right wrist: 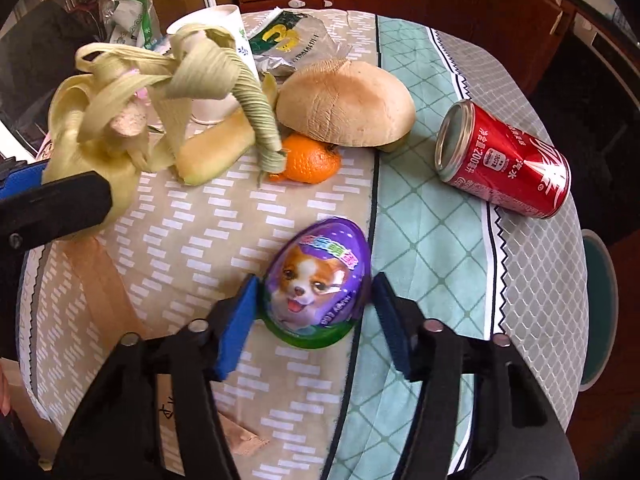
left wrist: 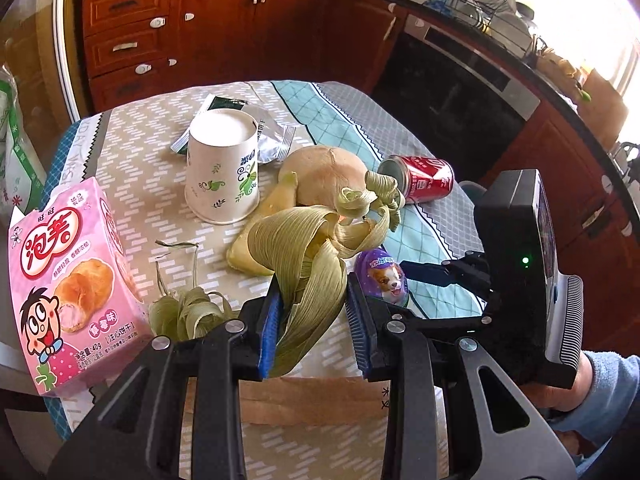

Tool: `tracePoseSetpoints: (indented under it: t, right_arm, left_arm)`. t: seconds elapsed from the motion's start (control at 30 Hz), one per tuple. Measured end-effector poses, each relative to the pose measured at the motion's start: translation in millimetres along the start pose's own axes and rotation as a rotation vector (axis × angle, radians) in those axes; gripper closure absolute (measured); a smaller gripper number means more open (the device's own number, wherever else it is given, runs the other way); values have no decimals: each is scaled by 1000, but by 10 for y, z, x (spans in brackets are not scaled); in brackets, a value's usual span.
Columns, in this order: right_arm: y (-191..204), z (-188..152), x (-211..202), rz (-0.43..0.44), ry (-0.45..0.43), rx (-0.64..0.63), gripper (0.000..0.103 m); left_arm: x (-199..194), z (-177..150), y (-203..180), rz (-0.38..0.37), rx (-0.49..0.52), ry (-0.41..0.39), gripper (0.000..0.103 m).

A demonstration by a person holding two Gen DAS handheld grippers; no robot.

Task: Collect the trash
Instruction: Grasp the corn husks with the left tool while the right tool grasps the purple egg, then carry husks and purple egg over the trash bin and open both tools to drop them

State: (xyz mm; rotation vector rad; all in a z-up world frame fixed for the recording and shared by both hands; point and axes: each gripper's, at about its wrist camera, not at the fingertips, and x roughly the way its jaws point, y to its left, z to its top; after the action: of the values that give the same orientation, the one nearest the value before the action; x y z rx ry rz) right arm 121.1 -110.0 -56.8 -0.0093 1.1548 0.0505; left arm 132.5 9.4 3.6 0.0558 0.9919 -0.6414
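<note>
With the left gripper (left wrist: 310, 312) clamped on corn husks (left wrist: 316, 256), the right gripper (right wrist: 312, 316), not yet gripping, should squeeze the purple egg (right wrist: 316, 280) squarely across its widest part.

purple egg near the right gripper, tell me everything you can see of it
The purple egg is a glossy, plastic-looking egg with a cartoon puppy face, pink and blue lettering on top and a green rim around its base. It lies on the patterned tablecloth, beside the seam with the teal panel, between the blue pads of the right gripper. The left pad looks close against it; the right shows a gap.
</note>
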Motion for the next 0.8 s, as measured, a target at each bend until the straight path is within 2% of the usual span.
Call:
tracePoseSetpoints:
  t: [0.13, 0.4, 0.63, 0.8]
  right_arm:
    - [-84, -69, -102, 21, -11, 27, 53]
    - [-389, -264, -576, 29, -74, 88, 53]
    - [-835, -428, -923, -6, -130, 148, 53]
    - [-1276, -552, -1153, -36, -171, 214, 53]
  left_arm:
    - [-18, 0, -33, 1, -6, -2, 71]
    - [-151, 60, -290, -19, 29, -20, 72]
    - [-252, 206, -703, -48, 89, -44, 72]
    - [-270, 362, -1074, -96, 149, -53, 72]
